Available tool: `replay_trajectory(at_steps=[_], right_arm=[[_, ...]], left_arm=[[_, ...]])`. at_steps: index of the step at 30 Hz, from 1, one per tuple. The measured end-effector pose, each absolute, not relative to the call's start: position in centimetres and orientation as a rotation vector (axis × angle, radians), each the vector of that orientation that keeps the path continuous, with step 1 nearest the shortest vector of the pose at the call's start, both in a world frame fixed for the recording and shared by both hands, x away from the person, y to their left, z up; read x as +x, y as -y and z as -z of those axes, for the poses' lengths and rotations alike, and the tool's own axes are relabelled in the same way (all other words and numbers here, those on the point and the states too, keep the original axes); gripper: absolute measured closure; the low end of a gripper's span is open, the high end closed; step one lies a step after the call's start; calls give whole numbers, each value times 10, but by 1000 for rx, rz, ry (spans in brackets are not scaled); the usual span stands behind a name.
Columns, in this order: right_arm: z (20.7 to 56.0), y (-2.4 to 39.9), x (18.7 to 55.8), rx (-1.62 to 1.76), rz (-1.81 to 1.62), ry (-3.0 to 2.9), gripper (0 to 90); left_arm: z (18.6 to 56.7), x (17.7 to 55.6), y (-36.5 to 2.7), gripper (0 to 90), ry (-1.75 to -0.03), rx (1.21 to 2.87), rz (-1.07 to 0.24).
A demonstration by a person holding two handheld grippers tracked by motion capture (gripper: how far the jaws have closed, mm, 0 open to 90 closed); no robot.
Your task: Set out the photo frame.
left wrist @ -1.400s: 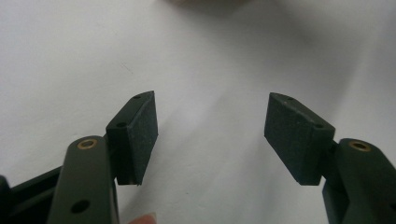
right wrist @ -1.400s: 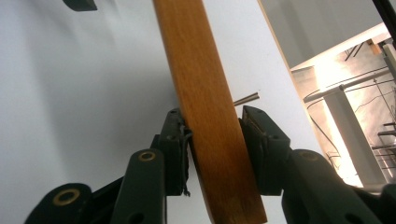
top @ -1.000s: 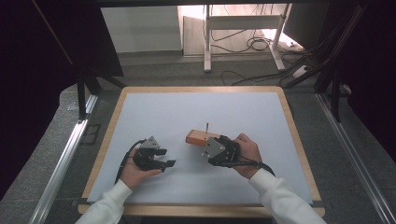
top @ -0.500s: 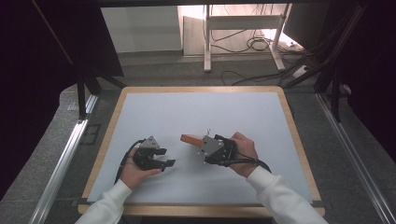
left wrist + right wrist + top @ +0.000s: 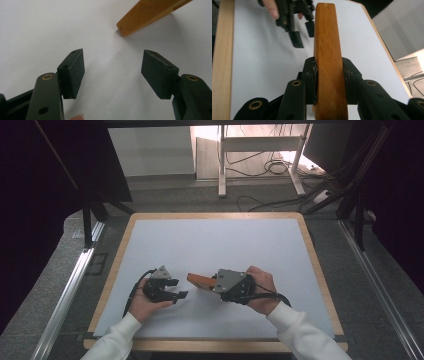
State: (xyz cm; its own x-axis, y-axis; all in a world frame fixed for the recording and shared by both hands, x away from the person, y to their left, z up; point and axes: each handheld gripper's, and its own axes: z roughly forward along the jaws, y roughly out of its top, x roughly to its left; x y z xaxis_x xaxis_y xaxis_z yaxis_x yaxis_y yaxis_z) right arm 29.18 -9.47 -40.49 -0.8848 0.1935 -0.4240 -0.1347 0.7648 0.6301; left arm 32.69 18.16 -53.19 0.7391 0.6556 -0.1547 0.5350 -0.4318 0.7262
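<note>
Wooden block [image 5: 201, 281], clamped between the fingers of the right gripper [image 5: 220, 284], hangs just above the white counter [image 5: 225, 240], pointing at the left gripper [image 5: 181, 295], whose fingers [image 5: 72, 72] stand wide apart with nothing between them, close beside the block's end.

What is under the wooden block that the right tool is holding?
Under the wooden block lies the white table surface, and the left tool view shows a soft shadow there. The right tool covers the block's near part, so what lies under that is hidden.
</note>
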Motion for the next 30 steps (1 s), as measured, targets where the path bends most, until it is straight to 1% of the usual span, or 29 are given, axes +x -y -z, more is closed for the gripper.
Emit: replay_trajectory(at_steps=[13,30], right_arm=[[401,104,336,233,-1034,-2459,661],[406,115,387,449,-1056,-2482,548]], left_arm=[[532,328,-183,341,-892,2141,-190],[533,328,-182,339,-895,2139,-194]])
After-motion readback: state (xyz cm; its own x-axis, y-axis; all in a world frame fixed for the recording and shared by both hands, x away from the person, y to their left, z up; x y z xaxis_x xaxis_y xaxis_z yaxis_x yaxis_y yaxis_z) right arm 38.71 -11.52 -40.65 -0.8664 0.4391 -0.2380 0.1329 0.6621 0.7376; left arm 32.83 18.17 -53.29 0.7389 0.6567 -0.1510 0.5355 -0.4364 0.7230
